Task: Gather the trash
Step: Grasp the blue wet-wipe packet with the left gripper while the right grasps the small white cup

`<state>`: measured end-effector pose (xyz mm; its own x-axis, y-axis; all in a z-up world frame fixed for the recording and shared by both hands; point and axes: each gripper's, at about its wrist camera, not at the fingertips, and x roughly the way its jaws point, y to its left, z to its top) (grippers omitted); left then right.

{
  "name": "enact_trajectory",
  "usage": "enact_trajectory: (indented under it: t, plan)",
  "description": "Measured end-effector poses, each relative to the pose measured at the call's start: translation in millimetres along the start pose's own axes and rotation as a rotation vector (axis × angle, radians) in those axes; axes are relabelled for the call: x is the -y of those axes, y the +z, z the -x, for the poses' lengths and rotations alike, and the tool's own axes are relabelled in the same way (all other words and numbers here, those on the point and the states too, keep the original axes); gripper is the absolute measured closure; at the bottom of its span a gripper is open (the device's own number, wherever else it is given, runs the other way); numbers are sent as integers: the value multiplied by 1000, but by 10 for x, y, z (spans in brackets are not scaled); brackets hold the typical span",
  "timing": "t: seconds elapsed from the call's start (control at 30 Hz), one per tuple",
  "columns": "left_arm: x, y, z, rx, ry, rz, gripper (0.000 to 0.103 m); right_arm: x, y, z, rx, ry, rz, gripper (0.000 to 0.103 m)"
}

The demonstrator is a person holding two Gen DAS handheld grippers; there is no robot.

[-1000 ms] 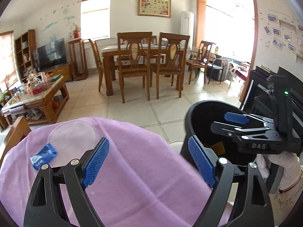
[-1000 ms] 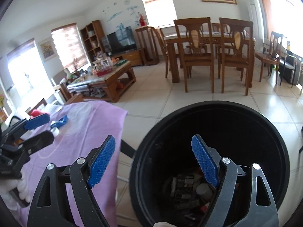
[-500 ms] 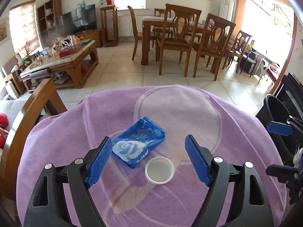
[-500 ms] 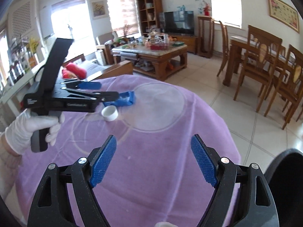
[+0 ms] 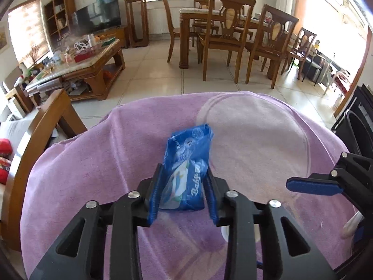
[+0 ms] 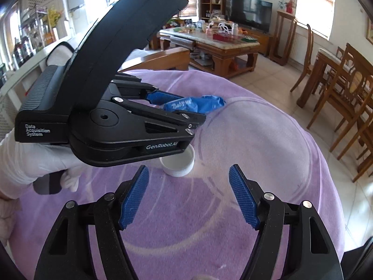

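The blue wipes packet (image 5: 186,175) carries white lettering. In the left wrist view it reads "Baby" running up the lower right side of the packet, just above the hand-held gripper's pads at the centre of the frame; smaller print near the packet's upper left edge is too small to read. In the right wrist view the same word "Baby" shows on the packet (image 6: 198,103), above centre.

The left hand-held gripper (image 6: 186,114), seen from the side in the right wrist view, bears two printed marks: "Data Acquisition System" in white on its black housing at the left edge of the frame, and "GenRobot.AI" along its lower arm near the centre.
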<state>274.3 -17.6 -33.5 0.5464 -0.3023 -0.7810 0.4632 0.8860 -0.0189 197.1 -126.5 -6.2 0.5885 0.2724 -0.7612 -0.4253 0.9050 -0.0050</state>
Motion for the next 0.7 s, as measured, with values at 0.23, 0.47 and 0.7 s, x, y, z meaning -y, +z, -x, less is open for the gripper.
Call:
enact_trajectory:
  t: [0.23,0.47,0.7]
  plan:
    - [-79,-39,127,47,-19,65,80,-99,110,-264,-29,-6,7,58]
    - [-177,-94,247,84,-36,135,84,91,38,-38,2,48,-53,67]
    - [261,-90,726,190,-62,94,84,533,-292,816,158,87,-182,67]
